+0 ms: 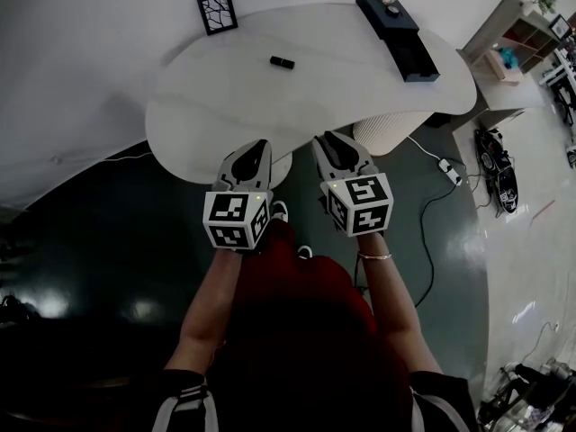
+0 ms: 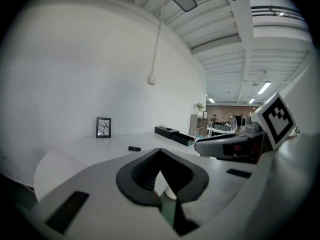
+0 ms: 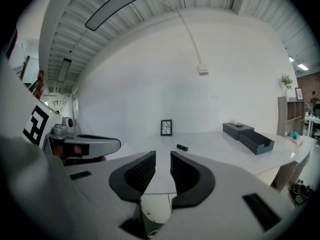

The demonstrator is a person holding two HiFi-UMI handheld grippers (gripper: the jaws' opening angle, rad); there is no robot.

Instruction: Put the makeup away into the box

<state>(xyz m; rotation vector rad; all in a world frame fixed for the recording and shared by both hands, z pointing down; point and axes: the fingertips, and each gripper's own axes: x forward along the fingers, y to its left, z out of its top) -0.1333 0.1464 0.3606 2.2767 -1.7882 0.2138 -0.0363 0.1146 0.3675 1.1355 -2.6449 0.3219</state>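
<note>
White table (image 1: pixel 225 106), near edge | left gripper (image 2: pixel 160 151) fingers closed together, empty | right gripper (image 3: pixel 162 156) fingers slightly apart, empty

This looks like a large open-plan office or studio. A white curved bench (image 1: pixel 360 70) stands on a polished floor (image 1: pixel 468 268) strewn with cables (image 1: pixel 430 241) and a power strip (image 1: pixel 448 171). A shelf unit (image 1: pixel 522 25) lines one side, strip lights (image 2: pixel 264 87) hang under a ribbed industrial ceiling (image 2: pixel 220 29), and people (image 2: pixel 232 121) sit at distant desks.
</note>
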